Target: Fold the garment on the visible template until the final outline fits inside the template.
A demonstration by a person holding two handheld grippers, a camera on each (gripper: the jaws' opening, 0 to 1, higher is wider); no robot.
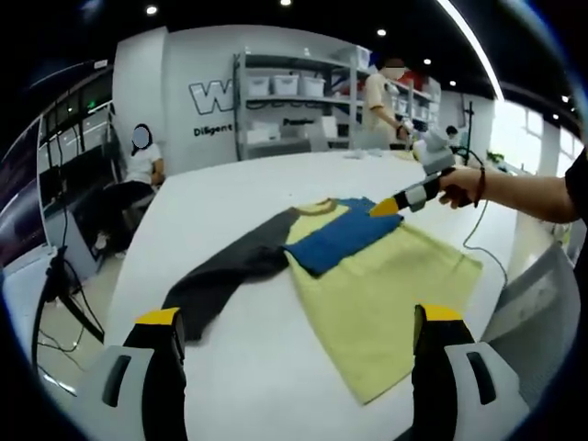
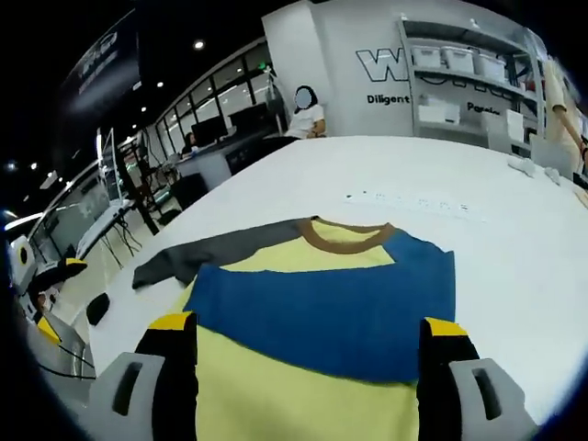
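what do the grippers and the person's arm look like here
Each gripper has two black jaws with yellow tips on pale grey housings: the left gripper and the right gripper. In the left gripper view the right gripper is grey and black with a yellow-orange tip. The person's forearm wears a dark cord bracelet and a black short sleeve.

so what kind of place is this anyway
Probably a lab or workshop in an open office: a large white table holding a shirt, metal shelving stacked with storage bins, and lettering on the wall.
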